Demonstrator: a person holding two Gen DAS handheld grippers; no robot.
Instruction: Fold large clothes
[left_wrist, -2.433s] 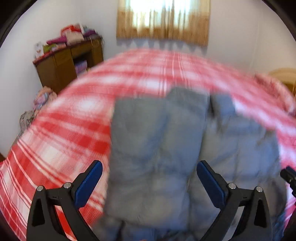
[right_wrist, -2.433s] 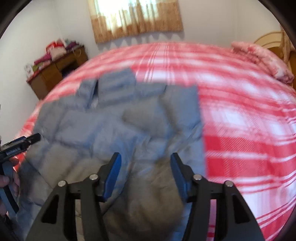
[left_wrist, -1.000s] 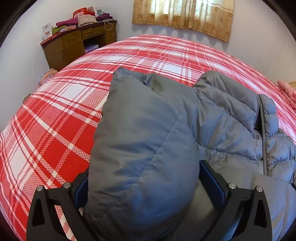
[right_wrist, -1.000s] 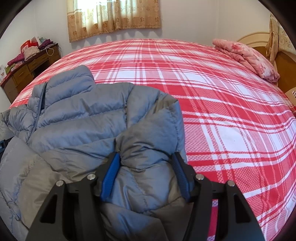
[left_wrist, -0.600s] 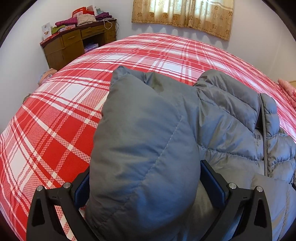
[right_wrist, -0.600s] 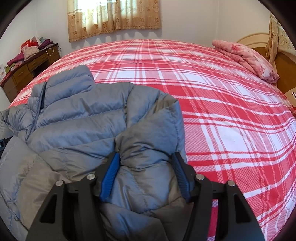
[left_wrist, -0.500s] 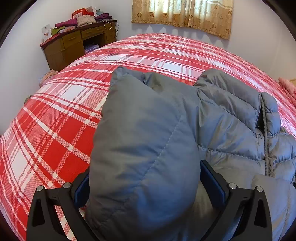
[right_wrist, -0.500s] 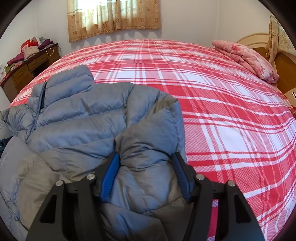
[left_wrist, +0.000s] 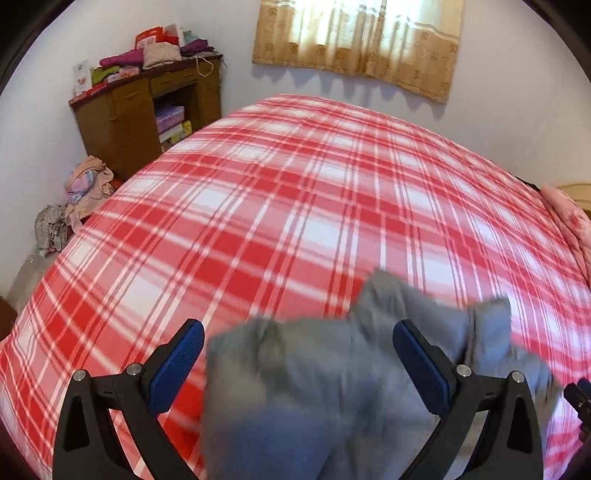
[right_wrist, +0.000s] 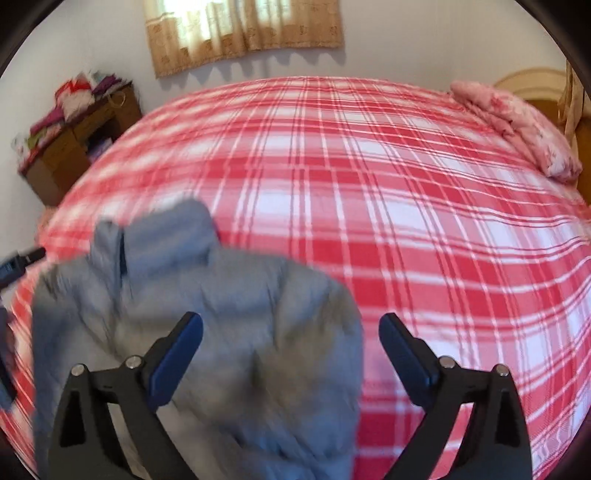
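A grey puffer jacket (left_wrist: 332, 387) lies bunched on the red plaid bed (left_wrist: 277, 229), near its front edge. It also shows in the right wrist view (right_wrist: 207, 325), blurred by motion. My left gripper (left_wrist: 299, 358) is open and raised above the jacket, holding nothing. My right gripper (right_wrist: 291, 350) is open wide above the jacket's right part, holding nothing. The tip of the left gripper shows at the left edge of the right wrist view (right_wrist: 18, 260).
A wooden cabinet (left_wrist: 147, 114) piled with clothes stands at the far left wall. Loose clothes (left_wrist: 81, 192) lie on the floor by it. A pink pillow (right_wrist: 517, 125) lies at the bed's far right by a wooden headboard (right_wrist: 535, 85). A curtained window (left_wrist: 358, 40) is behind.
Both grippers have let go of the jacket folds and opened. Both have pulled back and up, so the jacket now sits lower and smaller in each view.
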